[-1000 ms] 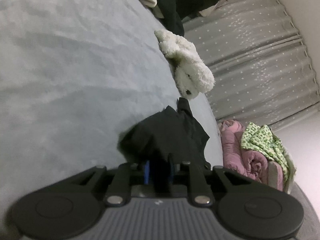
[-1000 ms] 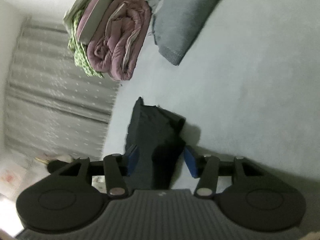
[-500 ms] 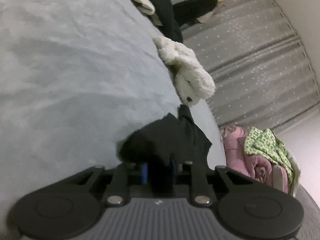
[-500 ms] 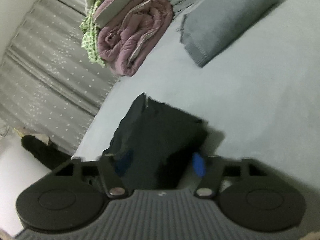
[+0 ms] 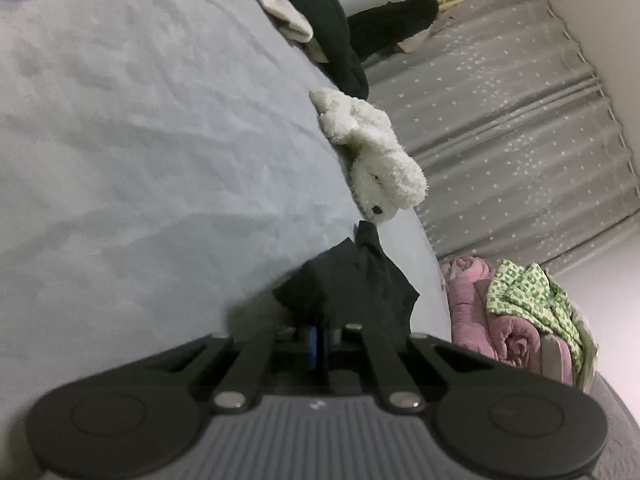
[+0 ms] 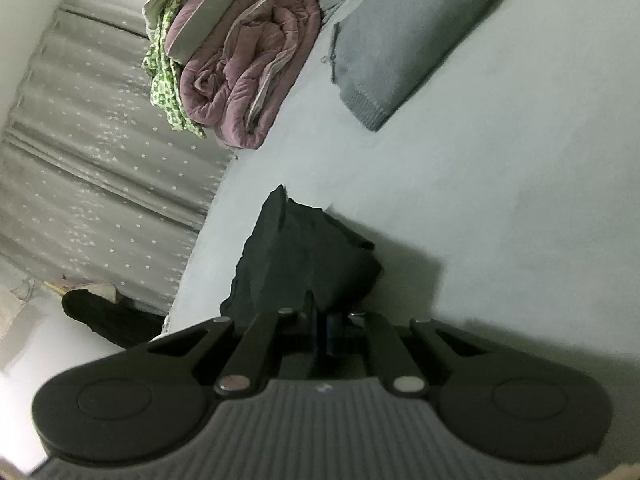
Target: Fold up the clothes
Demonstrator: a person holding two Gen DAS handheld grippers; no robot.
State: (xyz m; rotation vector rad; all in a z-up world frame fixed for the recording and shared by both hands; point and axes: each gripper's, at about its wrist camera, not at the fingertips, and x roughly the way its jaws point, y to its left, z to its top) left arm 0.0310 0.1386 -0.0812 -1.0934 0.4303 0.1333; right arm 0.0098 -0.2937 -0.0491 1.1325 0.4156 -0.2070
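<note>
Since the frame 1 second earlier, both claws have just been closing: the right gripper, then spread wide with its blue pads either side of the dark cloth, now has those pads pressed together on it, and the left gripper, already narrow then, has drawn fully together on the same cloth. Left claw: pads meet with no gap visible, pinching the near edge of the black garment, which rises from the pads toward 12 o'clock in that view. Right claw: pads likewise together, pinching the near edge of the black garment, which bunches upward just above the fingers. Garment location: on the grey bed cover, close to the mattress edge, crumpled rather than flat, casting a shadow toward 3 o'clock in the right wrist view. Other changes: the right view has swung, so the grey pillow now sits at 1 o'clock and the rolled pink quilt at 11 o'clock. Left view is little altered: white plush toy at 1 o'clock, pink quilt with green patterned cloth at 3 o'clock, star-dotted curtain behind.
</note>
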